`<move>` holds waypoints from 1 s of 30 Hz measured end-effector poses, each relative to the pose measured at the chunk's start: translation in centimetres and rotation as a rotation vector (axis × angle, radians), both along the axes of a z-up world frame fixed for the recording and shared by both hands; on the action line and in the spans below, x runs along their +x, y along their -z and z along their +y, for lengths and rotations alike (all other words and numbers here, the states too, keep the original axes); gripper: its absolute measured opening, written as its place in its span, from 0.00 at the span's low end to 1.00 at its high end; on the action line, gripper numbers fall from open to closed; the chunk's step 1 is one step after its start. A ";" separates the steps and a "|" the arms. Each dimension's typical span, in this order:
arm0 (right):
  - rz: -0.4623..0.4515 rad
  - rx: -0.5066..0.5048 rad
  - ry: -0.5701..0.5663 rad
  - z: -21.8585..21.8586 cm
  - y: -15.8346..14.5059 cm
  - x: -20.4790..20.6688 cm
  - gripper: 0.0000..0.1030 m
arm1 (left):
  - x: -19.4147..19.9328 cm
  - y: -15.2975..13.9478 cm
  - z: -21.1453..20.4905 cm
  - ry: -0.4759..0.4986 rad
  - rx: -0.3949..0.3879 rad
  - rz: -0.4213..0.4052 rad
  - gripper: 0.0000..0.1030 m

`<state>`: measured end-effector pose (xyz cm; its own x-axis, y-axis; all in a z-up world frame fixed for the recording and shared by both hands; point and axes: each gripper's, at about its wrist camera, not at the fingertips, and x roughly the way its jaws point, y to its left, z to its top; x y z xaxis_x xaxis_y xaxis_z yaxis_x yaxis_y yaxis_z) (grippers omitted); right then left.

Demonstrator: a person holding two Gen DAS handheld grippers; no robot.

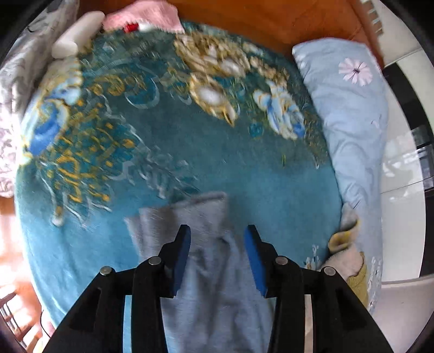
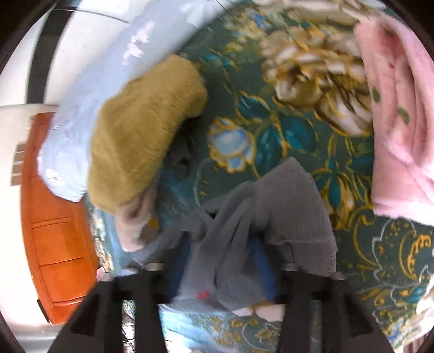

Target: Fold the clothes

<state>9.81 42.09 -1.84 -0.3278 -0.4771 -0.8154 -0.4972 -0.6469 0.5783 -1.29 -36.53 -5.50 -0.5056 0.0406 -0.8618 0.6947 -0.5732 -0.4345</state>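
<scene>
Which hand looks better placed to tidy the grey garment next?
Probably left: its gripper stands open right over the flat grey garment. The right gripper is draped in bunched cloth.

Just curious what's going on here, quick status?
Left hand-held gripper open above grey garment. Right hand-held gripper draped by it, grip unclear. Mustard garment lies close by.

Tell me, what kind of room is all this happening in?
Most likely a bedroom: a bed covered by a teal floral blanket, a pale blue pillow along its edge, a wooden headboard behind, and a grey garment laid out for folding.
</scene>
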 end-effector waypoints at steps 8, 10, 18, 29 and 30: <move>0.022 0.073 -0.048 1.2 -0.9 4.2 0.63 | 2.2 5.6 -0.2 0.059 0.063 -0.068 0.54; -0.038 0.053 -0.036 1.5 0.7 5.8 0.63 | 1.6 6.8 0.3 0.075 0.070 -0.080 0.54; -0.152 0.000 -0.064 0.1 5.6 9.7 0.71 | 0.0 6.7 1.1 0.056 -0.036 -0.107 0.20; -0.083 0.149 0.009 -0.2 6.1 6.3 0.50 | 0.8 6.0 0.8 0.008 -0.017 -0.109 0.17; -0.088 0.167 0.005 -0.2 5.8 5.9 0.36 | 0.7 5.2 0.9 0.011 -0.020 -0.091 0.16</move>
<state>15.75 41.88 -7.63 -0.2539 -0.3314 -0.9087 -0.5440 -0.7279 0.4174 -0.59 -35.64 -10.74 -0.4244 0.0279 -0.9050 0.7244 -0.5892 -0.3579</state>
